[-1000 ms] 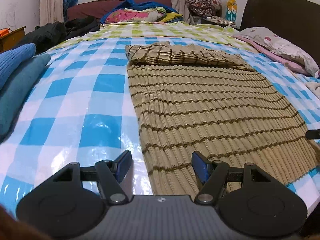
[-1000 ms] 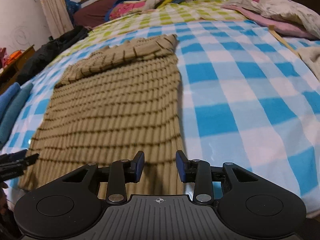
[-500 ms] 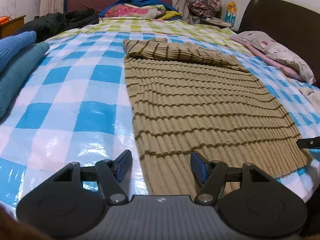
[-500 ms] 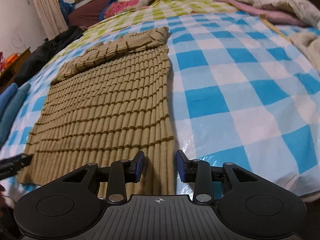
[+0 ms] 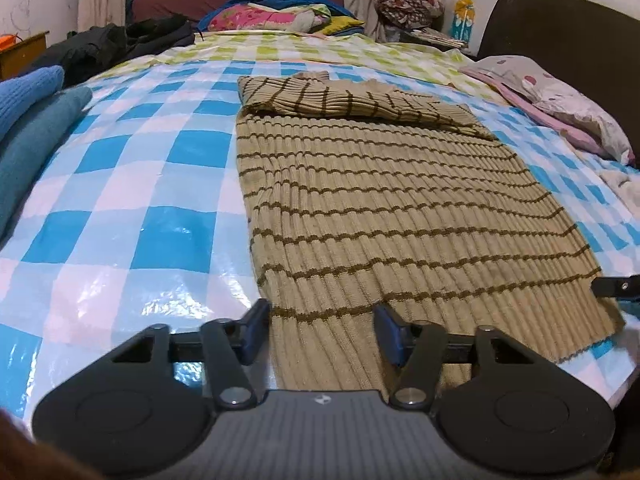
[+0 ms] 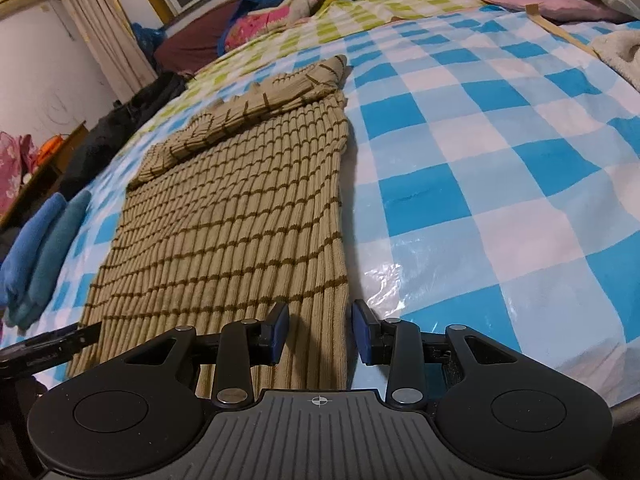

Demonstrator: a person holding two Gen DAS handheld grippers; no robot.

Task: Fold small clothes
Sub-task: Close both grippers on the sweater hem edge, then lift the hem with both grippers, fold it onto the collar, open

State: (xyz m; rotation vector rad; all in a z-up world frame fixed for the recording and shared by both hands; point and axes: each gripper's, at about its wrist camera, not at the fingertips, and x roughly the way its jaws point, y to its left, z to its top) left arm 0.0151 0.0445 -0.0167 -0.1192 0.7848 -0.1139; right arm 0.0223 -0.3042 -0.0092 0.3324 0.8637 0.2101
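A tan ribbed sweater with thin brown stripes [image 5: 384, 208] lies flat on the blue and white checked bed cover [image 5: 120, 208], its sleeves folded across the far end [image 5: 344, 98]. My left gripper [image 5: 322, 330] is open, its jaws set either side of the sweater's near left hem corner. My right gripper [image 6: 320, 334] is open, its jaws set either side of the near right hem corner of the sweater [image 6: 240, 216]. The right gripper's tip shows at the right edge of the left wrist view [image 5: 616, 286]. The left gripper's tip shows at the left edge of the right wrist view [image 6: 52, 344].
Folded blue and teal knitwear [image 5: 28, 128] lies at the bed's left side, also in the right wrist view [image 6: 40, 240]. Pillows [image 5: 560, 100] and a dark headboard [image 5: 560, 28] are on the right. Dark clothes [image 5: 116, 44] and colourful bedding [image 5: 272, 14] lie at the far end.
Both grippers have drawn back and down toward the near edge of the bed, so the sweater's hem corners now sit between their jaws. The sweater has not moved.
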